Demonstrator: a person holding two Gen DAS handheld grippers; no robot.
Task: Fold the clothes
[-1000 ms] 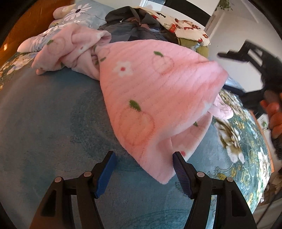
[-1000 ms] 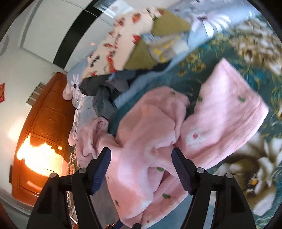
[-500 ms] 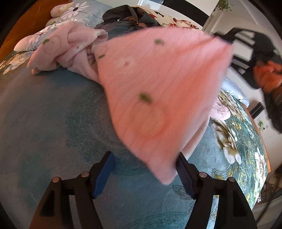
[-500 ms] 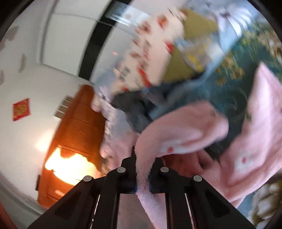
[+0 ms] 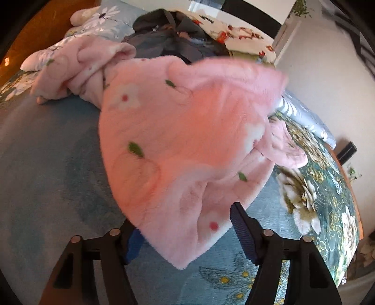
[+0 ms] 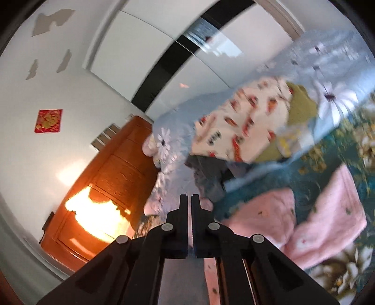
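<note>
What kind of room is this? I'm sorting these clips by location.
Most likely a bedroom: clothes lie on a bed with a teal floral bedspread, a daisy-print pillow sits near a wooden headboard, and pink fleece pyjamas are spread out on top.

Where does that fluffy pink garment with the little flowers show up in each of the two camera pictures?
Left wrist view: the pink garment fills the centre, its lower corner hanging between the tongs.
Right wrist view: it lies at the lower right, on the teal bedspread.
Shared landmark: the cream pillow with red prints, behind the garment in both.
</note>
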